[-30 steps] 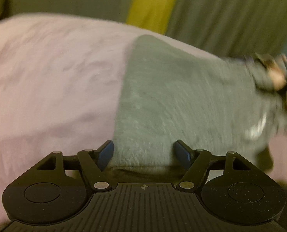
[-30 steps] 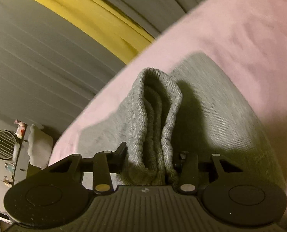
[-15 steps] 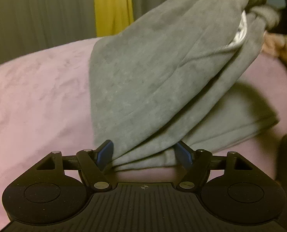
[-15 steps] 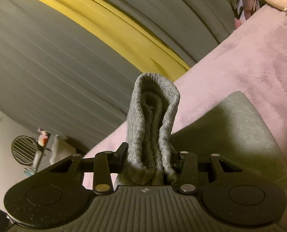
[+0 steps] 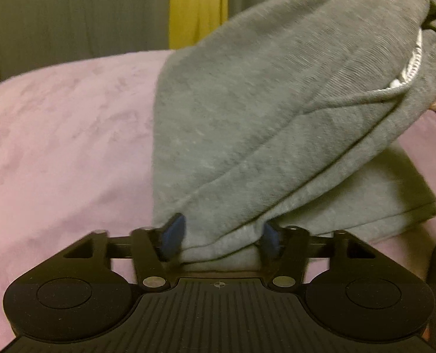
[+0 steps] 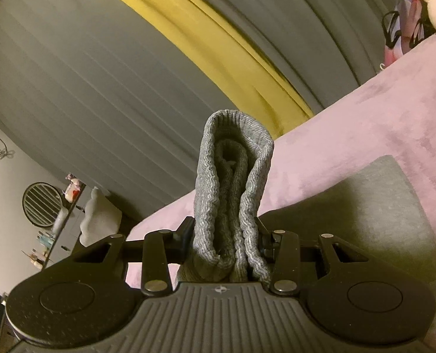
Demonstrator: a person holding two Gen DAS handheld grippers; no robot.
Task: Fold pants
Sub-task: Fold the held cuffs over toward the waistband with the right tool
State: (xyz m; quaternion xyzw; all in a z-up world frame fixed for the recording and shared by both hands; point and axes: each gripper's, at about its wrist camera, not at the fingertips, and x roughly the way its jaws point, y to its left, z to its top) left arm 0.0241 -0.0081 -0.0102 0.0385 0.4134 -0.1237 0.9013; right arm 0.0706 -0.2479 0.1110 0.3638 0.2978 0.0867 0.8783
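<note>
Both tools clamp grey pants (image 5: 247,123); L tool (image 5: 221,236) blurred, R tool (image 6: 226,239) pads hidden.

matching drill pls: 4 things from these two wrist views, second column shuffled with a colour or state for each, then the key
Things:
1. pants
2. bed cover
3. curtain stripe
4. ribbed cuff

Colour or state:
A. yellow
B. pink, lying under the cloth
C. grey, lifted and draped between both grippers
D. bunched upright, pinched in the right gripper

Pairs: 1-C, 2-B, 3-A, 4-D. The left gripper pinches the pants' other edge.
</note>
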